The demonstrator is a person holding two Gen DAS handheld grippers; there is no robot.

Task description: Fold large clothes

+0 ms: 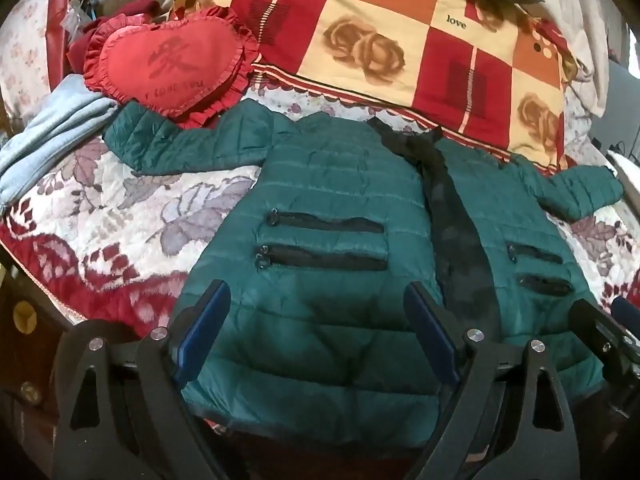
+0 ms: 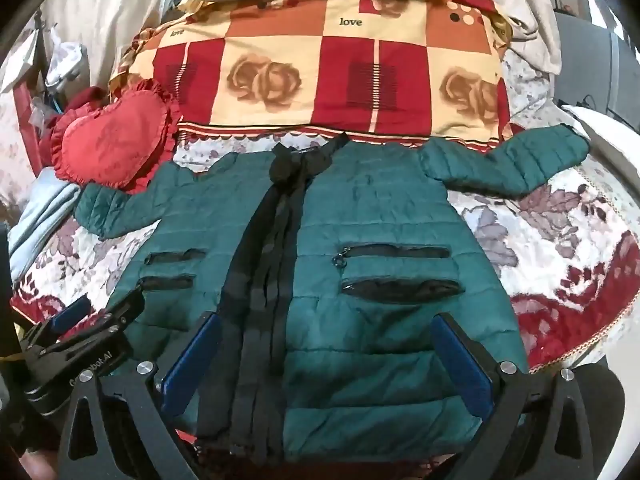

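One green jacket (image 1: pixel 320 208) with four zip pockets lay flat on the bed (image 1: pixel 100 208); both the left claw (image 1: pixel 316 336) and the right claw (image 2: pixel 328 356) hung wide, empty.

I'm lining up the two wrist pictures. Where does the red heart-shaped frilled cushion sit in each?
Left wrist: the red heart-shaped frilled cushion lies upper left, overlapping the green quilted jacket's sleeve.
Right wrist: the cushion lies at the left edge, mid-height.
Shared landmark: the red-and-cream checked rose-print quilt behind the jacket.
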